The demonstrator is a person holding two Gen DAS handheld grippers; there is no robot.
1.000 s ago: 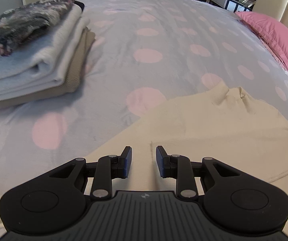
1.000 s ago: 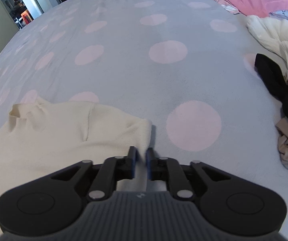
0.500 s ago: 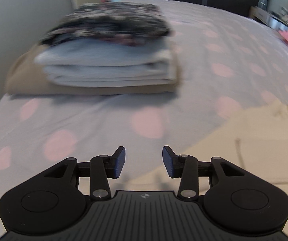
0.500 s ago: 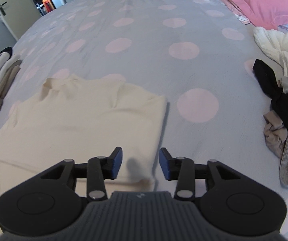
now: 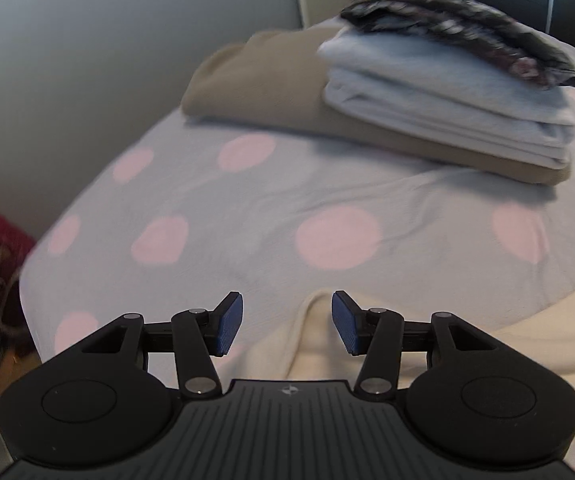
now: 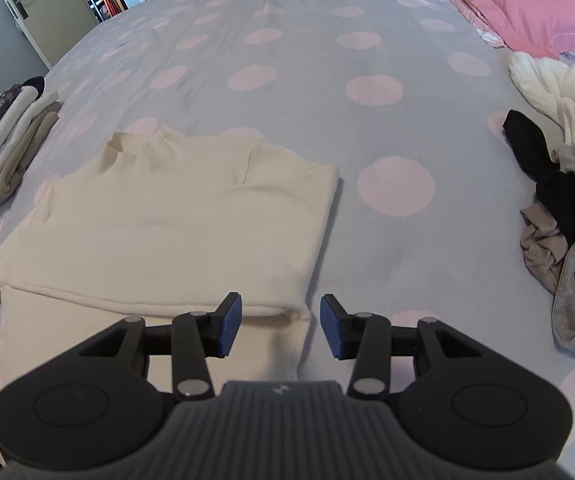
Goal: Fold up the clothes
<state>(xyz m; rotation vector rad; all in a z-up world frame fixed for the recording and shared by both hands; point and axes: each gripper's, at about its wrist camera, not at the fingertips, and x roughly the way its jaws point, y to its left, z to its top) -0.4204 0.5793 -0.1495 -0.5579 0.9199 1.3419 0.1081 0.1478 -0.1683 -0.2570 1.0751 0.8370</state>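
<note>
The cream top (image 6: 175,224) lies flat on the bed (image 6: 367,128) with its near part folded over — collar toward the far side, one sleeve trailing off to the left. The right tool (image 6: 281,326) hangs above the top's near right corner, fingers apart and gripping nothing. The left tool (image 5: 287,328) hangs over the top's rounded edge (image 5: 319,344); its jaws are opening, nothing pinched between them. Beyond it sits a stack of folded clothes (image 5: 427,92) — beige beneath, pale blue, dark patterned on top. Unfolded garments (image 6: 559,184) lie heaped at the right.
</note>
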